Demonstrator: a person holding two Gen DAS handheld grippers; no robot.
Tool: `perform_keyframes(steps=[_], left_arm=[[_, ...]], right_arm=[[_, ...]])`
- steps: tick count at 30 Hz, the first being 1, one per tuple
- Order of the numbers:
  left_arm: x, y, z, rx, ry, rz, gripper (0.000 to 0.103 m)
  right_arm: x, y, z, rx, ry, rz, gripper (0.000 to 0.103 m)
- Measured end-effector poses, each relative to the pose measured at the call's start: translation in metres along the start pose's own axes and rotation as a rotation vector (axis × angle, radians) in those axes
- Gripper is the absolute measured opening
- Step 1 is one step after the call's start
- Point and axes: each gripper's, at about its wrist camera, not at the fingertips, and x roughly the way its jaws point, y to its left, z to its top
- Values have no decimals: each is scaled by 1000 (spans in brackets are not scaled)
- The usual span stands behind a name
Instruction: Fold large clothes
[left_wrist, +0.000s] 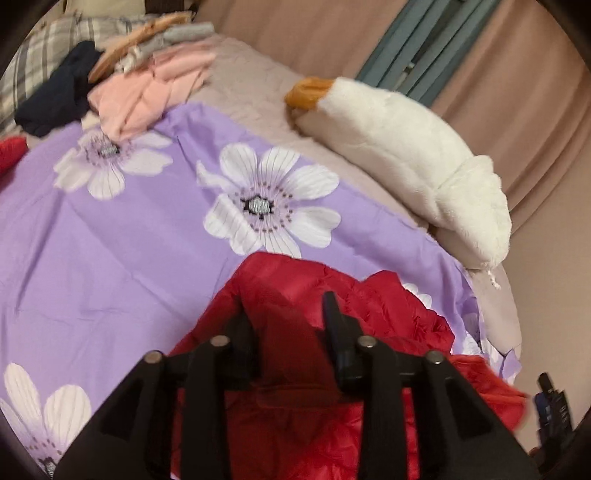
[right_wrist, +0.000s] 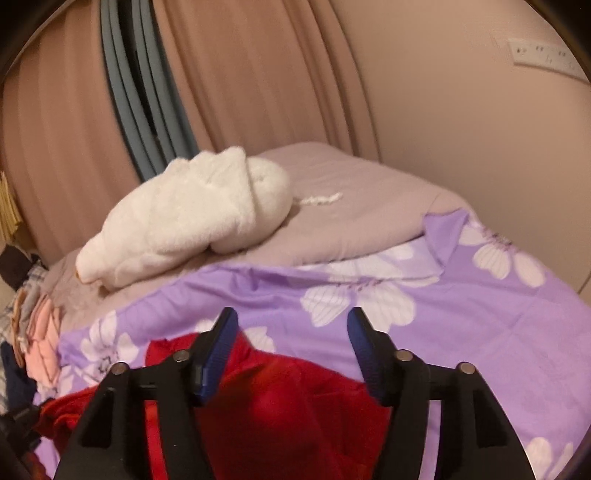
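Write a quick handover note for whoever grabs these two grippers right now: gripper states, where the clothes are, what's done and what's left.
Left gripper: jaws parted over the red jacket, not pinching it.
Right gripper: open, above the jacket's edge, holding nothing.
The jacket lies rumpled on the purple floral sheet at the near side of the bed.
A pile of clothes sits at the far end; the white plush toy lies along the curtain side.
Done: the jacket is laid on the sheet and looks partly gathered; the blur hides how far the fold has got.
Left: probably smooth it, finish folding, then take the next large garment.
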Motion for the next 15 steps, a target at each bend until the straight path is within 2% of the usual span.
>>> perform_keyframes(steps=[4,6,9,10,11,13,14,15], left_arm=[[3,0,-1,15,-25,3,43],[-8,-4,1,34,-87,-6,68],[-41,-6,8,46,-274,12,83],[-49,-5,11,47,-300,14,82],[-52,-6,13,70,-287,3,81],[-45,-10,13,143,-201,8,71],[-39,-8,9,148,-172,5,64],[-29,-3,2,124,-142,-10,63]], right_arm=[[9,-1,-10,28,38,-51,64],[10,2,-16,40,50,-61,64],[15,9,-27,33,61,-70,64],[22,11,-31,32,80,-68,64],[27,12,-35,39,97,-64,64],[39,14,-44,53,126,-60,64],[44,15,-48,55,129,-72,64],[50,17,-52,50,128,-89,64]])
